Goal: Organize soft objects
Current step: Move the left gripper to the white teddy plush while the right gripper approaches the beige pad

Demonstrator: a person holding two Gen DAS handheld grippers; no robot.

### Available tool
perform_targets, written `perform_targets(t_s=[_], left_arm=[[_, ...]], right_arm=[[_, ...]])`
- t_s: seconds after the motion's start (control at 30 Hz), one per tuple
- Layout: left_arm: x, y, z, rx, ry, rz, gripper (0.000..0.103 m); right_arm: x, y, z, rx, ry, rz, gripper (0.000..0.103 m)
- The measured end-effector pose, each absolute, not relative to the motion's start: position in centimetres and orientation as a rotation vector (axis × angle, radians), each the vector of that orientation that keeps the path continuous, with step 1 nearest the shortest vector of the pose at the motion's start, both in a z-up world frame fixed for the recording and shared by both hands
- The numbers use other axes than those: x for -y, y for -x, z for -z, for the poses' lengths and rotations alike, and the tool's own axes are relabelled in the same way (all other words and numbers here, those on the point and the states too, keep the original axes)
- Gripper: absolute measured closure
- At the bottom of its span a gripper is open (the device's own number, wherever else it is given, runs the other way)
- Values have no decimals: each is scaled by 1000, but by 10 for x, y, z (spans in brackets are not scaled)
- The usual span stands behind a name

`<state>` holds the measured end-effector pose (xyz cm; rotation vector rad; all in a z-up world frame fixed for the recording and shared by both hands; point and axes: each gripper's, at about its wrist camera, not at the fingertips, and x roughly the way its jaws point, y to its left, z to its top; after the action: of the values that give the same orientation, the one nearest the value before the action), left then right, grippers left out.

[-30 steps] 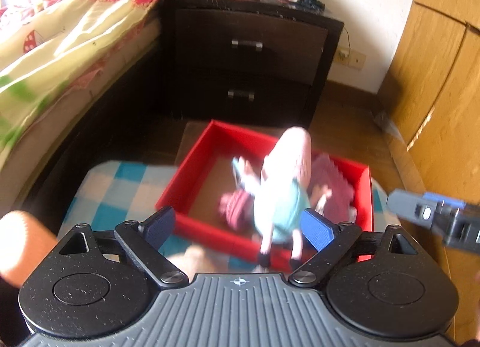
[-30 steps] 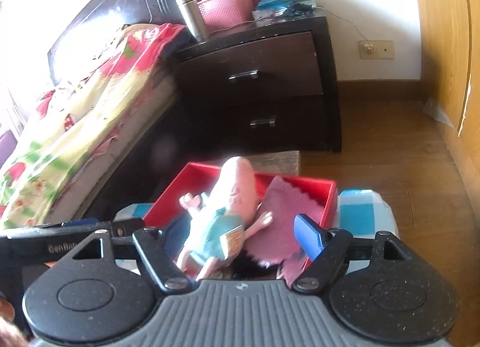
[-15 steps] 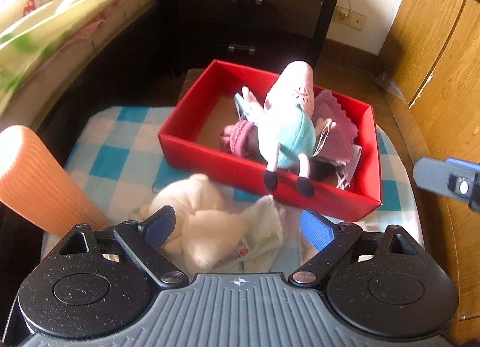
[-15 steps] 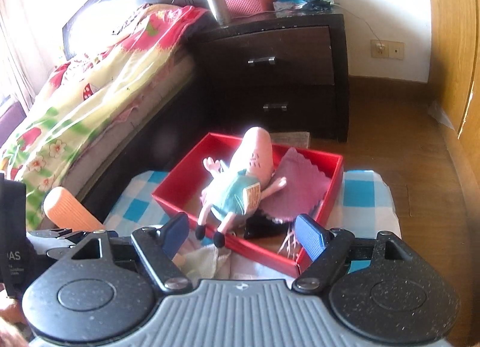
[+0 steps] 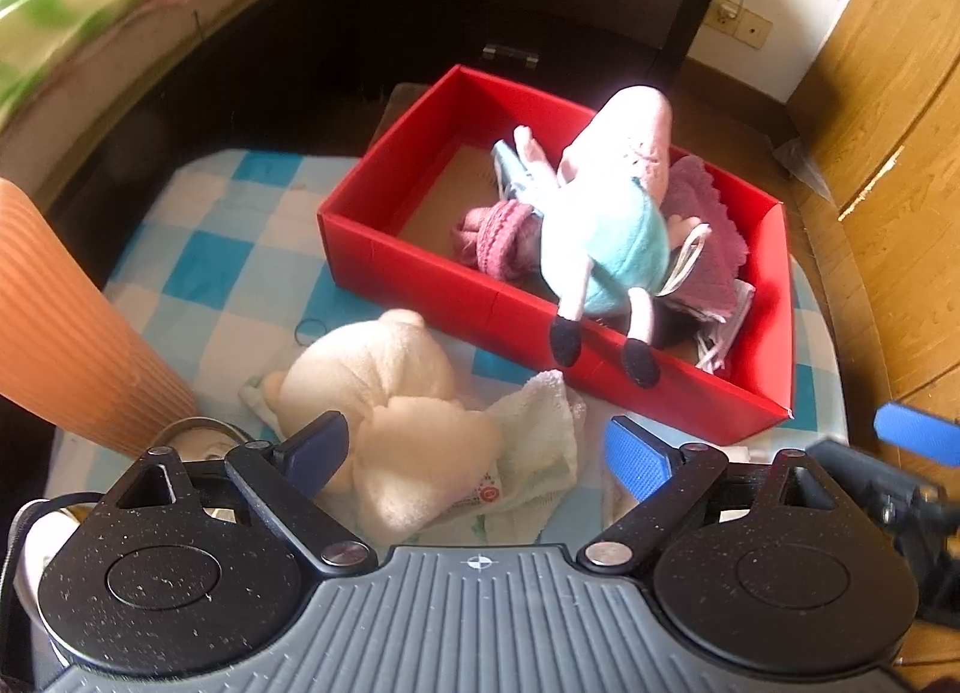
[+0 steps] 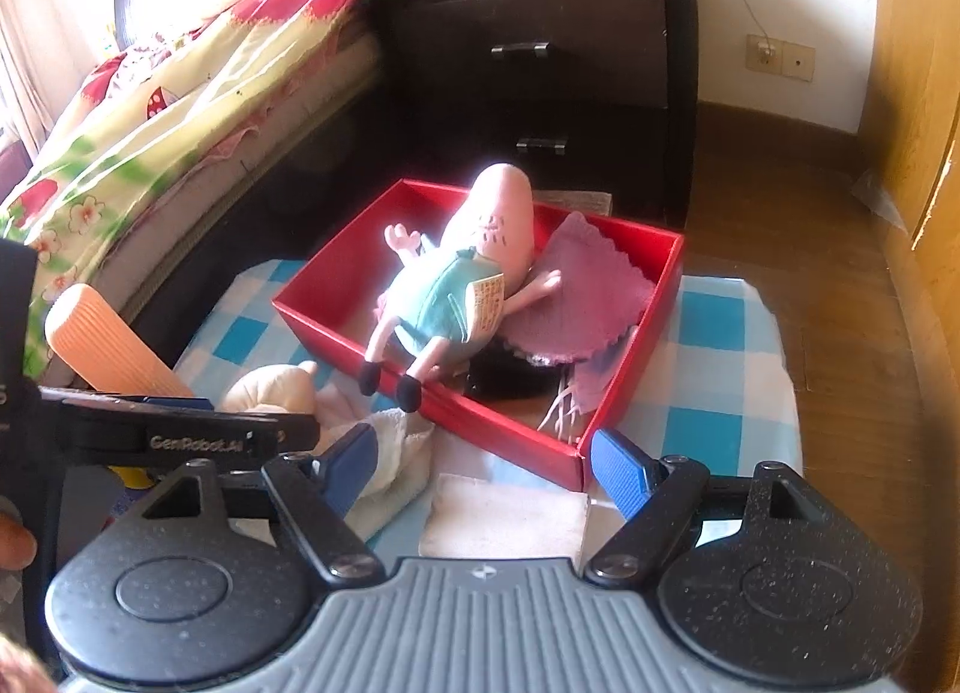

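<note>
Both jaws wide, empty. Cream plush [image 5: 384, 387] on white towel [image 5: 540, 441] before red box [image 5: 420, 285]; orange cylinder [image 5: 66, 321] left.

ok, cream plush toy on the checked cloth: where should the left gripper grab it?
Probably its rounded middle, from above. The cream plush toy lies low on the checked cloth, outside the red box, with the open left gripper over it; the limbs look floppy, the white towel tucks alongside.

The left tongs [image 5: 477, 453] have a grey ribbed body, black speckled arms with round discs, silver screws and blue textured pads. The right tongs [image 6: 483, 465] look the same. White "GenRobot.AI" marking is on a black bar.
</note>
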<state>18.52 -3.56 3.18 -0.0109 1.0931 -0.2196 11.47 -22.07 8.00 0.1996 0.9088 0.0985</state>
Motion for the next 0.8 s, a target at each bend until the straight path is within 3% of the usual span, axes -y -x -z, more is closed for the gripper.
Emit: perform_targets(t_s=[0.27, 0.8], left_arm=[[43, -200, -8, -1136, -8, 172, 7], [54, -200, 4, -1097, -138, 118, 9]], right_arm=[[215, -125, -58, -971, -148, -114, 45], [229, -128, -34, -1056, -96, -107, 45]])
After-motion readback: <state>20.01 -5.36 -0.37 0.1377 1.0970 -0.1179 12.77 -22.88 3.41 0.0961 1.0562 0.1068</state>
